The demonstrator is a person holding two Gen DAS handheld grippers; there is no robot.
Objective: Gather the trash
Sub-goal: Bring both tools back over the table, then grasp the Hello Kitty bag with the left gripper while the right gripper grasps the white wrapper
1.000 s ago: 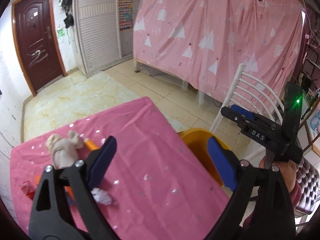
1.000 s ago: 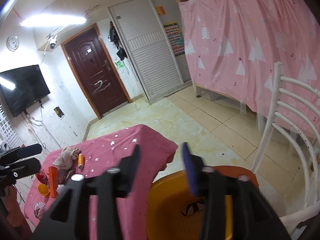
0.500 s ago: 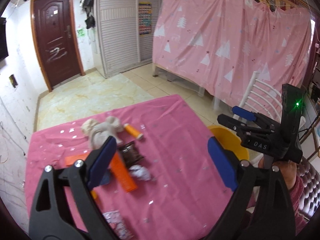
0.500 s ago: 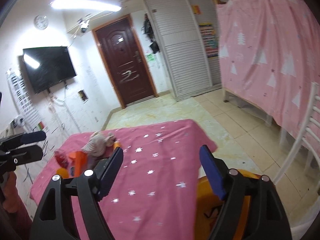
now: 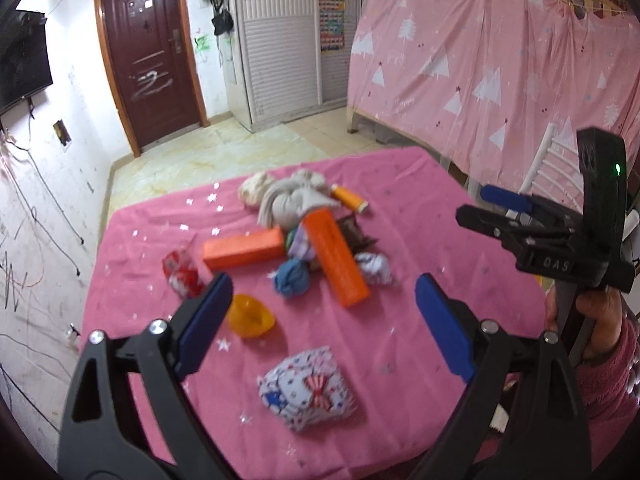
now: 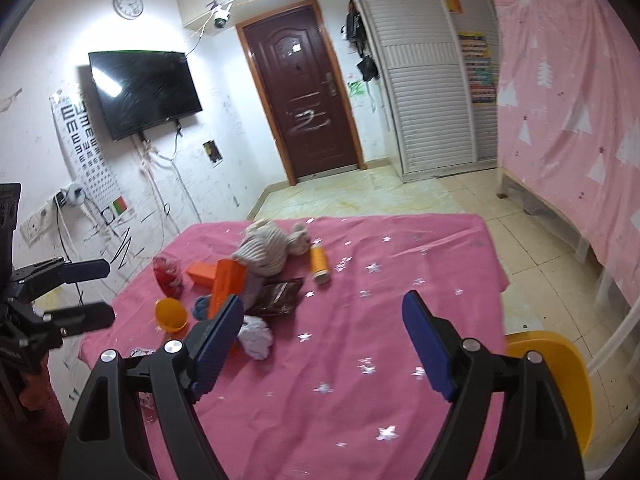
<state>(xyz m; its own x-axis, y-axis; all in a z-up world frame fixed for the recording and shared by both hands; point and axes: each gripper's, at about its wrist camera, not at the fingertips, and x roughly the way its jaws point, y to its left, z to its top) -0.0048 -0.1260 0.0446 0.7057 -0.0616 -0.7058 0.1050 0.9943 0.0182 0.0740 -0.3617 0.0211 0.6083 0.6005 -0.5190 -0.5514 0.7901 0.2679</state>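
A pile of trash lies on the pink tablecloth [image 5: 400,216]: two orange boxes [image 5: 335,262], a white crumpled paper [image 5: 374,268], a blue crumple [image 5: 292,278], a red wrapper [image 5: 182,272], a dark wrapper [image 5: 354,234], an orange cup [image 5: 251,316] and a patterned packet [image 5: 308,390]. My left gripper [image 5: 322,300] hangs open above the cup and packet, holding nothing. My right gripper [image 6: 324,304] has its jaws opening, with nothing between them, just right of the white paper [image 6: 256,336]. Each gripper also shows in the other's view: right gripper [image 5: 474,203], left gripper [image 6: 109,291].
A yellow bin [image 6: 560,364] stands off the table's right edge beside a white chair [image 5: 548,156]. A beige cloth [image 5: 288,198] and an orange spool [image 5: 348,198] lie at the pile's far side. A hand in a pink sleeve [image 5: 600,320] holds the right gripper.
Both views have swung left, from the yellow bin toward the trash pile, which now sits central. The right jaws have spread wider. The left jaws stayed open.
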